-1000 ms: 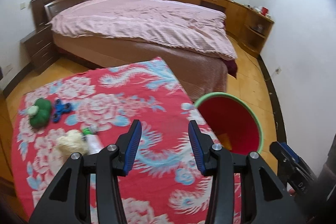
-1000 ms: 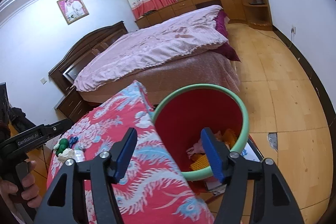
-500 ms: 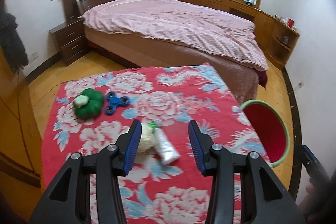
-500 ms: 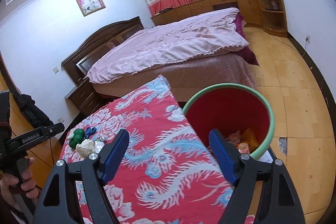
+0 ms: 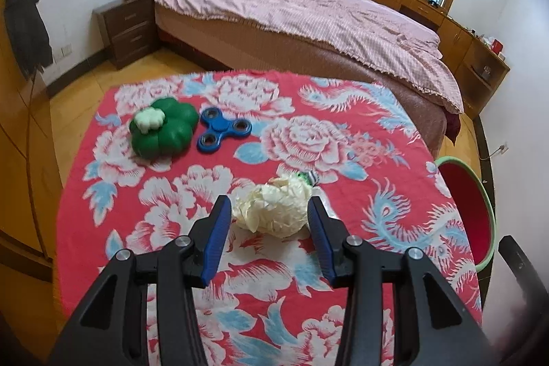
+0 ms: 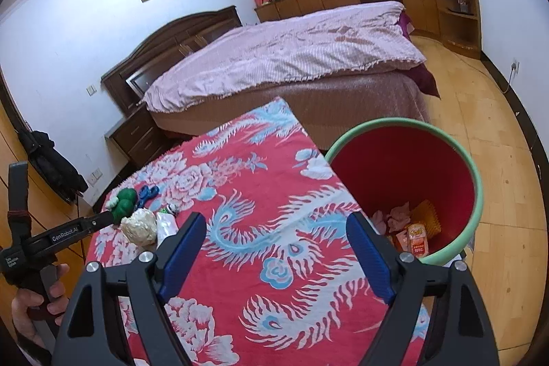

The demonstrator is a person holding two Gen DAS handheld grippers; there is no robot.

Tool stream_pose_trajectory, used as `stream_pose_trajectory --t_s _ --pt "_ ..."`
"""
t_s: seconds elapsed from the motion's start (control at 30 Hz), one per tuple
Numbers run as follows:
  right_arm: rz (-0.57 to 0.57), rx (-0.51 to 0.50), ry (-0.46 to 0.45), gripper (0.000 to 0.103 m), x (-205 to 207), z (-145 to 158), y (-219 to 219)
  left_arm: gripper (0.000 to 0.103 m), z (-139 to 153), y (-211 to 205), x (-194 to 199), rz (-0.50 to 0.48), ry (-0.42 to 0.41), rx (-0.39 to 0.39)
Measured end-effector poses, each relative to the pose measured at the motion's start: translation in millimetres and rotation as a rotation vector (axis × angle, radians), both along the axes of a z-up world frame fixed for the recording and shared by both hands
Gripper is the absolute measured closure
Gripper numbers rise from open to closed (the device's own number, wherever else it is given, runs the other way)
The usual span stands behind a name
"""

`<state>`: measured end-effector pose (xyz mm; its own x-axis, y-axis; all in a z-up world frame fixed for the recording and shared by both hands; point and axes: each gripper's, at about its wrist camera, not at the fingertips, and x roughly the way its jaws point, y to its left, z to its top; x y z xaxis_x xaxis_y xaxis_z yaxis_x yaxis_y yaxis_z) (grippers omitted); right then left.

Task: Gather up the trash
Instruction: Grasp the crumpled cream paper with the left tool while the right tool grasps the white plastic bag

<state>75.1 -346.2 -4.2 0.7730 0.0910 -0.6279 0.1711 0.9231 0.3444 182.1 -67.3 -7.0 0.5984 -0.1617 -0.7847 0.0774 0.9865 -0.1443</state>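
Observation:
A crumpled cream paper wad (image 5: 274,210) lies on the red flowered tablecloth (image 5: 113,228). My left gripper (image 5: 269,204) is open and straddles the wad, its blue pads on either side without pressing. Behind the wad lies a clear plastic wrapper with a green-and-white end (image 5: 311,177). In the right wrist view the wad (image 6: 139,227) and wrapper (image 6: 166,223) sit at the table's far left, where the left gripper's finger (image 6: 99,220) reaches them. My right gripper (image 6: 276,222) hangs over the cloth with its jaws opening and nothing between them. The red bin with a green rim (image 6: 405,122) stands just to its right, holding scraps.
A green plush toy (image 5: 161,132) and a blue fidget spinner (image 5: 223,129) lie at the table's far left. Beyond the table stand a bed with a pink cover (image 5: 291,6), a nightstand (image 5: 127,26) and wooden cabinets (image 5: 480,57). A hand (image 6: 34,300) holds the left gripper's handle.
The left gripper swung away from the bin to the table's left side and sank over the paper wad. The right gripper drew back from over the bin and its jaws spread wider.

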Motion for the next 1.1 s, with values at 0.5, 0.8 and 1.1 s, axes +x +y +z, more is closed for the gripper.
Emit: stream_pose_trajectory --t_s 0.5,0.8,1.1 --pt "0.027 -0.022 0.075 0.017 29 -22 16 0.053 -44 -5 24 -0.031 0.069 -0.073" --pt "0.051 -0.024 0.091 0.017 39 -26 23 0.062 -44 1 22 -0.042 0.040 -0.110" --pt "0.106 -0.042 0.084 0.017 49 -21 44 0.066 -28 33 15 0.031 0.000 -0.128"
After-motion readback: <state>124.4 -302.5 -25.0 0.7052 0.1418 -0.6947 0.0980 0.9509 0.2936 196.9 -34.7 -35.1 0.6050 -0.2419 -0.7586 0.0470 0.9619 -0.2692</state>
